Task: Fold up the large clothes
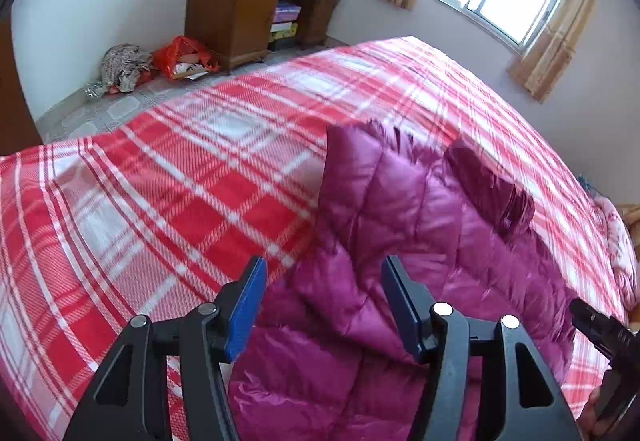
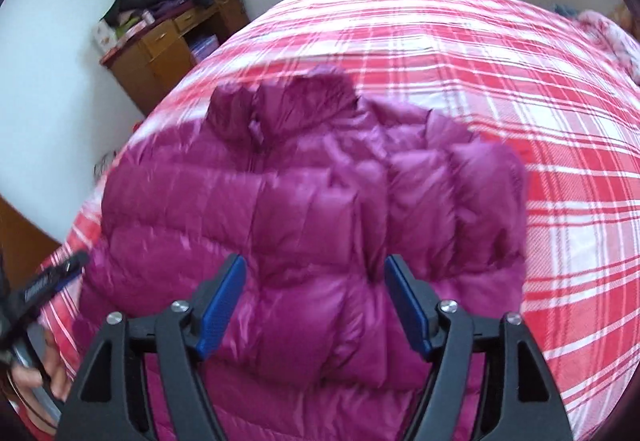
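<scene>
1. Left gripper (image 1: 322, 305): jaws parted, nothing clamped, held over the jacket's hem at 6 o'clock.
2. Magenta quilted puffer jacket (image 2: 304, 193): laid on the plaid bedspread (image 2: 520, 81), sleeve folded across, collar toward 12 o'clock.
3. Right gripper (image 2: 314, 305): jaws spread, nothing gripped.

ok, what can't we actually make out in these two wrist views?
- Jacket hem: cut off by the bottom edge and hidden behind the right gripper in the right wrist view.
- Jacket's right part: leaves the left wrist view behind the left gripper.
- Jacket detail: motion-blurred in the right wrist view.
- Items on the desk: too small to identify.
- Bed far corner: cut off at the right edge in both views.
</scene>
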Available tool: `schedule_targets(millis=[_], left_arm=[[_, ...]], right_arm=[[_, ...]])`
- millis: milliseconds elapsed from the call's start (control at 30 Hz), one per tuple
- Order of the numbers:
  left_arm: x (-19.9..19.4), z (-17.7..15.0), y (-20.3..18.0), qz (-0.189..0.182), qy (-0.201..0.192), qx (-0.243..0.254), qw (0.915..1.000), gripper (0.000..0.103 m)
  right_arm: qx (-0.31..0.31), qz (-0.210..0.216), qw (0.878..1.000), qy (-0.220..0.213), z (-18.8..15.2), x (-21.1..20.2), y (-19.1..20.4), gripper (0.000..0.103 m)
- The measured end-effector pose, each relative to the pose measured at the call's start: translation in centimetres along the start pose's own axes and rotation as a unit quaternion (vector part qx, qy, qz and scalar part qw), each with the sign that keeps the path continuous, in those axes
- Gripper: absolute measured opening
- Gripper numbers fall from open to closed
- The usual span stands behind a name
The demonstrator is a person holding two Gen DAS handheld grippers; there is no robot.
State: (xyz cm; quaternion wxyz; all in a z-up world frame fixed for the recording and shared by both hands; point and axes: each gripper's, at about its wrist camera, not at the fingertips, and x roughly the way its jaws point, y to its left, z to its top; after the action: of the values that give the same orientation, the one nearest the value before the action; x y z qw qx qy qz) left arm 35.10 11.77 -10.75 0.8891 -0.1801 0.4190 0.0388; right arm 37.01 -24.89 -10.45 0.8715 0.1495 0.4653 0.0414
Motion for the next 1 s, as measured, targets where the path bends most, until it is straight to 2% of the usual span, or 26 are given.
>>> schedule_targets(millis=[67, 133, 200, 400, 633, 800, 900, 933, 1000], left_arm=[[-0.1, 0.9, -1.6, -0.007, -0.005, 0.008, 0.9999, 0.062], [0.3, 2.4, -3.4, -0.007, -0.009, 0.030, 0.9995, 0.063], [1.4, 4.2, -5.2, -0.004, 0.000, 0.054, 0.9985, 0.063], [5.3, 6.4, -9.1, 0.011, 0.016, 0.111, 0.9936, 0.063], [7.8, 6.9, -9.7, 0.028, 0.000, 0.122, 0.9922, 0.063], [9.7, 5.3, -9.3, 0.041, 0.002, 0.118, 0.9922, 0.063], [10.2, 4.3, -9.7, 0.056, 0.001, 0.135, 0.9893, 0.063], [10.1, 4.1, -9.8, 0.058, -0.004, 0.142, 0.9882, 0.063], [9.7, 3.8, -9.9, 0.059, -0.010, 0.150, 0.9868, 0.063]], right_arm=[[0.021, 0.006, 1.000, 0.002, 2.7, 0.4, -0.3, 0.074], [0.021, -0.008, 1.000, 0.008, 5.6, 1.5, 0.1, 0.074], [0.036, -0.007, 0.999, 0.023, 7.9, 3.2, 0.3, 0.074], [0.106, -0.001, 0.993, 0.059, 12.0, 8.2, 0.4, 0.074], [0.148, 0.001, 0.986, 0.078, 14.1, 12.0, 0.7, 0.074], [0.132, -0.027, 0.986, 0.099, 14.3, 14.2, 1.7, 0.074], [0.121, -0.026, 0.985, 0.118, 13.8, 15.1, 2.0, 0.074], [0.116, -0.022, 0.986, 0.121, 13.6, 15.0, 2.0, 0.073], [0.104, -0.015, 0.987, 0.122, 13.5, 14.3, 1.8, 0.064]])
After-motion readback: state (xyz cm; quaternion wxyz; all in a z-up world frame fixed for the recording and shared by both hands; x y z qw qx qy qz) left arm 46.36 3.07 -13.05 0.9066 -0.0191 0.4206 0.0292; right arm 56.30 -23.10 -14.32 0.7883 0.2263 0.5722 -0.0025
